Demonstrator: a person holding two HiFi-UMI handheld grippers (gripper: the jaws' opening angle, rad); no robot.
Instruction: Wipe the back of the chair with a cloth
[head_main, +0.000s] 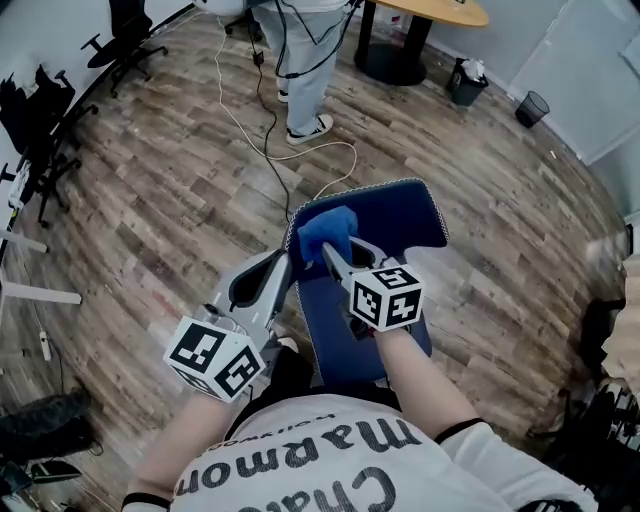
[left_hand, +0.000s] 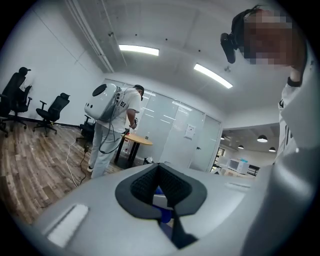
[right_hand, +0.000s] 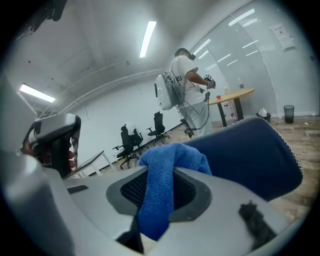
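Cloth (head_main: 328, 232), blue, is seen at the centre of the head view, bunched on the top left edge of the chair back (head_main: 400, 215) and pinched by the right hand-held gripper (head_main: 335, 258), the left hand-held gripper (head_main: 278, 272) just beside it. In the left gripper view the jaws are drawn together on nothing. In the right gripper view the cloth (right_hand: 162, 185) is clamped between the jaws at lower centre.

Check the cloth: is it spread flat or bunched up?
Bunched. The blue cloth is pinched in a wad between the right gripper's jaws, at the chair back's top edge.
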